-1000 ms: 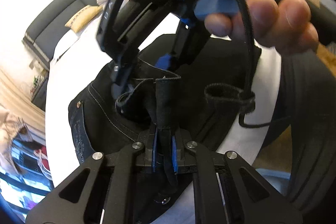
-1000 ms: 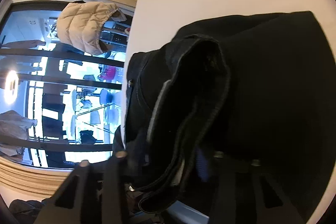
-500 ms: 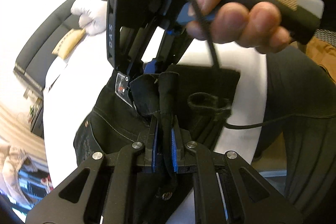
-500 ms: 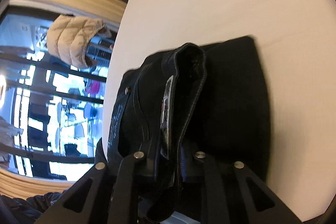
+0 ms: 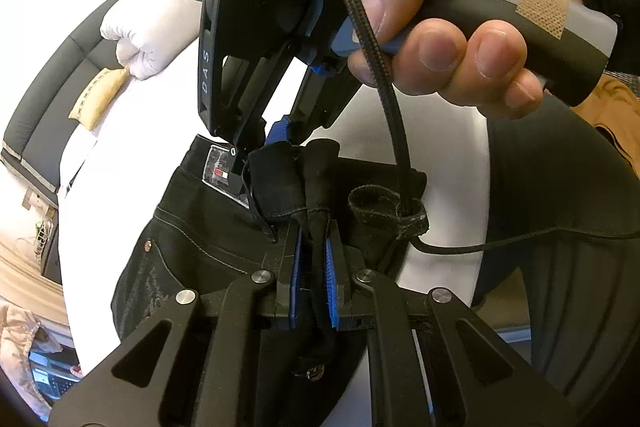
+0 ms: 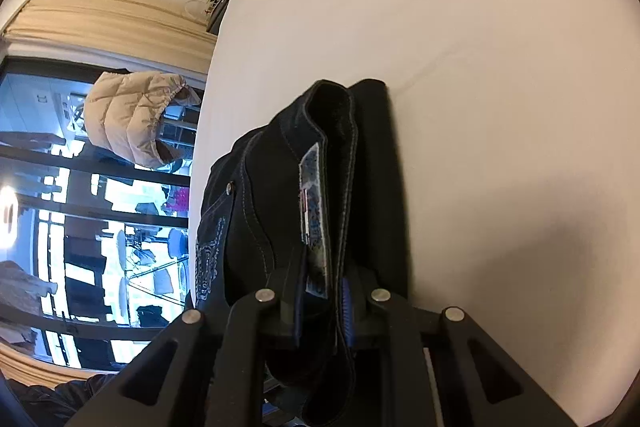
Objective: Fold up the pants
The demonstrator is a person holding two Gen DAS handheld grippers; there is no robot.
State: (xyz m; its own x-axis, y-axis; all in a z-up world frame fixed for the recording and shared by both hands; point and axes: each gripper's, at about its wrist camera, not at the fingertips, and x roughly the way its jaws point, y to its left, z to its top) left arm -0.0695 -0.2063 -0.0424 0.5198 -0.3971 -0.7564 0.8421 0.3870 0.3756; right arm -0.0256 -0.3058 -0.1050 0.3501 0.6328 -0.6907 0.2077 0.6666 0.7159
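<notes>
Since a second ago both grippers have slid across the bed (image 6: 500, 75) with the pants (image 5: 192, 247) in tow: in the right wrist view the dark bundle has drawn narrower and more bare white sheet shows beyond it, and in the left wrist view the other gripper and the hand (image 5: 448, 27) holding it loom larger. The right gripper's jaws have just been closing, with the waistband between them.

The left gripper (image 5: 314, 267) is pressed nearly together, its blue pads pinching a thin dark strip of the pants' fabric that runs up between the fingers. Just beyond its tips the right gripper (image 6: 322, 303) also bites the pants, at the waistband right beside the patch label (image 6: 312, 211); its jaws are clamped on several stacked layers there. A black cable (image 5: 384, 99) hangs from the right handle and rests on the pants close to the left gripper.

The pants lie on the bed as a compact, already doubled bundle, label and rear pocket upward, with the waistband end lifted into both grippers and the rest trailing onto the sheet. By my reading the main folds are made, and what remains is to set this gathered end down, release it and flatten the stack. How neat the far edge is cannot be told.
</notes>
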